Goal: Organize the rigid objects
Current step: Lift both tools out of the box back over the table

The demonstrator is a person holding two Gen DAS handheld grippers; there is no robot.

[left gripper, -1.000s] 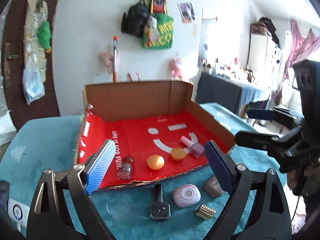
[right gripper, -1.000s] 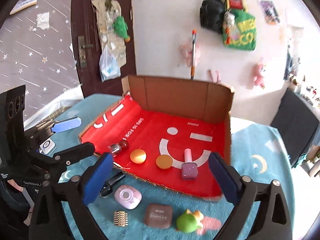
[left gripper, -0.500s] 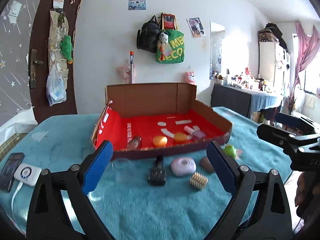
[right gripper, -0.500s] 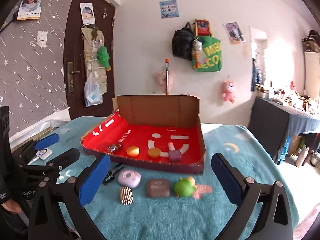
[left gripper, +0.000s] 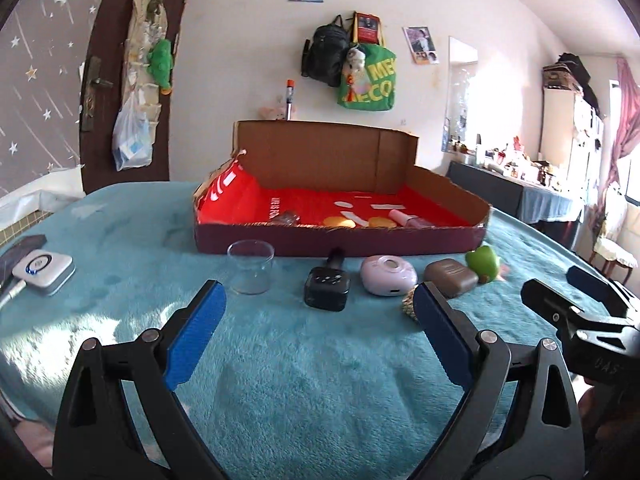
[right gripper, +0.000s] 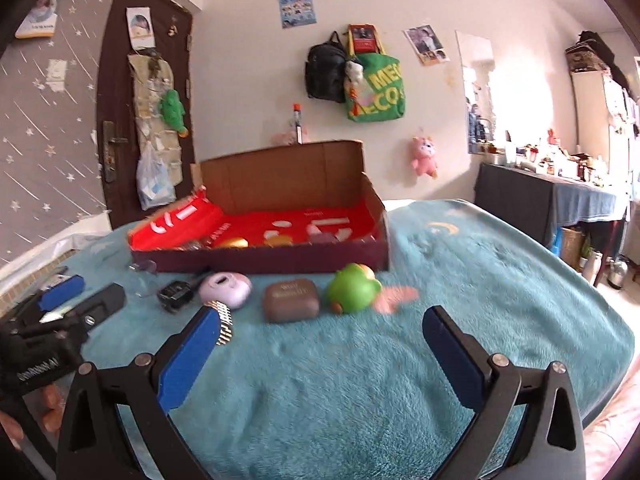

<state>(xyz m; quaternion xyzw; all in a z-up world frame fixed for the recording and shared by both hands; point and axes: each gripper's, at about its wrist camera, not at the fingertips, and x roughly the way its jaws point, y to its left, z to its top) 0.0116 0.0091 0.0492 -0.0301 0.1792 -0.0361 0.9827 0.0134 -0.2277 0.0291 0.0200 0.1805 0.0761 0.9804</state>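
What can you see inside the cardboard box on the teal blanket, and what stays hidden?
Inside the cardboard box: a red liner, two orange discs, a pink bottle and a small dark jar. The front wall covers their lower parts and the nearest floor.

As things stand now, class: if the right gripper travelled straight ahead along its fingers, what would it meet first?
Probably the brown case or the green duck toy, both lying ahead of the open right gripper; depth is unclear. Behind them stands the cardboard box.

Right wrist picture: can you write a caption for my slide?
Open right gripper over a blue blanket, facing a green toy, brown case and red-lined box.
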